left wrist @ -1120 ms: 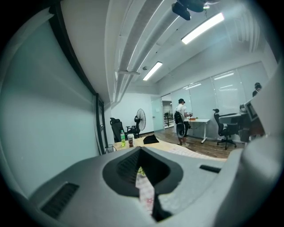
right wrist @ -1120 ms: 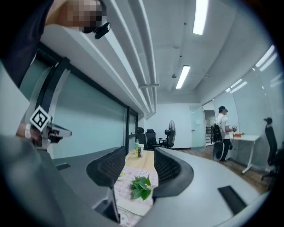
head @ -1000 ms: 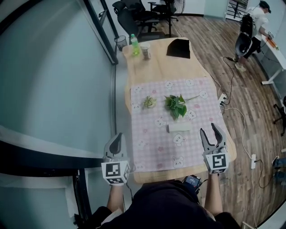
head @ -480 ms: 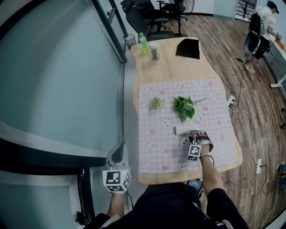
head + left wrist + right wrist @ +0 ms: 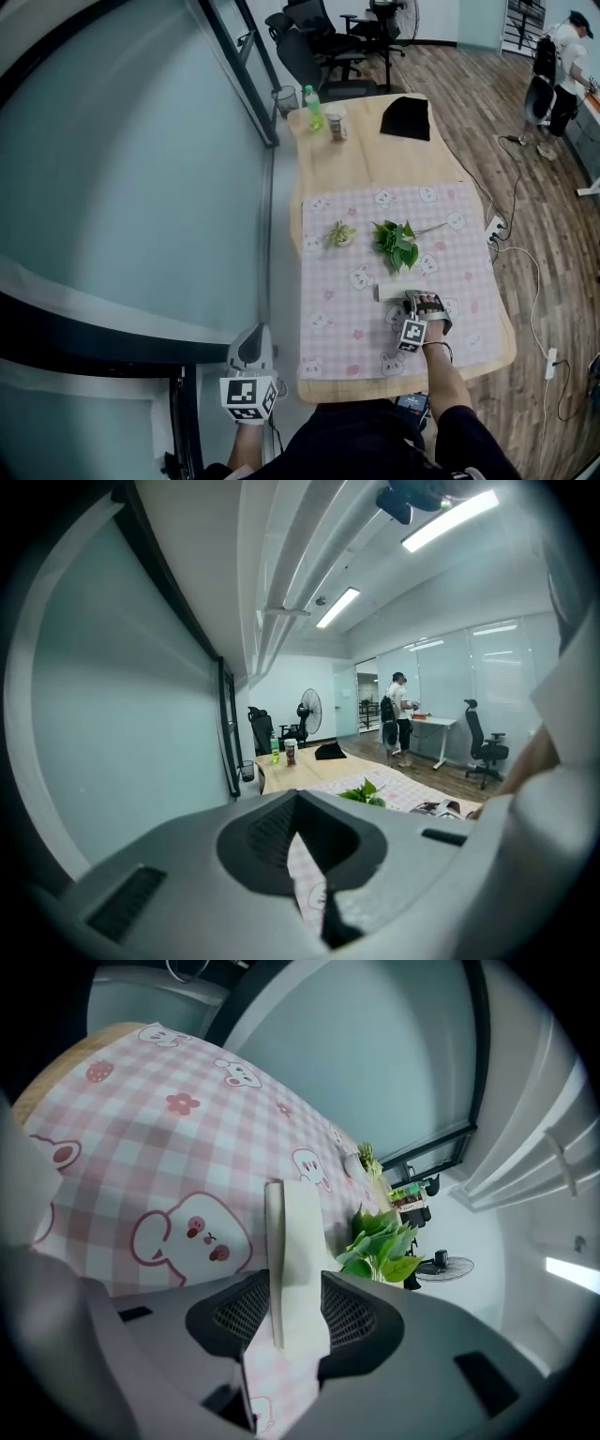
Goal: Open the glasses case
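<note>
The pale, closed glasses case (image 5: 390, 292) lies on the pink checked tablecloth (image 5: 347, 309), just in front of the leafy sprig. My right gripper (image 5: 413, 300) is at the case's right end, turned on its side. In the right gripper view the case (image 5: 295, 1227) runs lengthwise between the jaws of my right gripper (image 5: 289, 1299); the jaws are closing, and both pads meet the case's sides. My left gripper (image 5: 251, 345) hangs off the table's left front corner, with its tips together and nothing in it. From its own camera, the left gripper (image 5: 298, 799) points over the table.
A green leafy sprig (image 5: 397, 242) and a small plant (image 5: 340, 233) sit mid-cloth. A green bottle (image 5: 315, 96), a cup (image 5: 337, 122) and a black cloth (image 5: 407, 117) are at the far end. A glass wall runs along the left, and a person (image 5: 563, 66) stands far right.
My right gripper dropped from above the table's front edge onto the case, rolled onto its side, and its jaws narrowed around the case. The left gripper sank slightly.
</note>
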The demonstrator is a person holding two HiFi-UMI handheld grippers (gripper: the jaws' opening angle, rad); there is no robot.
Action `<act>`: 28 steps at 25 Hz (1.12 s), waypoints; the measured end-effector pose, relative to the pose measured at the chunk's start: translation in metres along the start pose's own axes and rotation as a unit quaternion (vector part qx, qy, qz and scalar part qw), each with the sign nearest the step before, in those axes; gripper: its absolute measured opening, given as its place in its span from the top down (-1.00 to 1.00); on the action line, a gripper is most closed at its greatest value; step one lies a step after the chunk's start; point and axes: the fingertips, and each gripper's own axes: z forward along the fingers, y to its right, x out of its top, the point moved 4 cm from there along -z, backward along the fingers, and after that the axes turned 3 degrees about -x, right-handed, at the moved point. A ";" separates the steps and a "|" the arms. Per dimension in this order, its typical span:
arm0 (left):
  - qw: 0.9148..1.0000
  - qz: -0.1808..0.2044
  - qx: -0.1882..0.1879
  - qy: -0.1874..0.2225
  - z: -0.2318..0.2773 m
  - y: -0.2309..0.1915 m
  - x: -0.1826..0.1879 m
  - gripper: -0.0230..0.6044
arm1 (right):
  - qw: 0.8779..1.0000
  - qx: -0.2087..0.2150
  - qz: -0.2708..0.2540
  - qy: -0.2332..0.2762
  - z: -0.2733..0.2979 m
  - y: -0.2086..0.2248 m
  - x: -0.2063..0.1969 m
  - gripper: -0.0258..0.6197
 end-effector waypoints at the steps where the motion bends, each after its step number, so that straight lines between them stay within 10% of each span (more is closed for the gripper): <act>1: 1.000 0.001 -0.001 0.001 0.000 0.000 0.000 0.93 | 1.000 -0.001 -0.003 0.000 0.001 0.001 0.001 0.36; 7: 1.000 0.003 0.003 -0.004 0.000 -0.004 -0.002 0.93 | 1.000 0.002 -0.003 0.000 0.005 0.003 0.001 0.72; 16: 1.000 0.003 0.001 -0.004 0.002 -0.002 -0.002 0.93 | 1.000 0.013 0.005 0.003 0.003 0.007 0.001 0.75; 28: 1.000 -0.002 -0.013 -0.023 0.005 0.001 -0.011 0.93 | 0.988 0.154 -0.018 0.026 0.024 0.065 0.005 0.83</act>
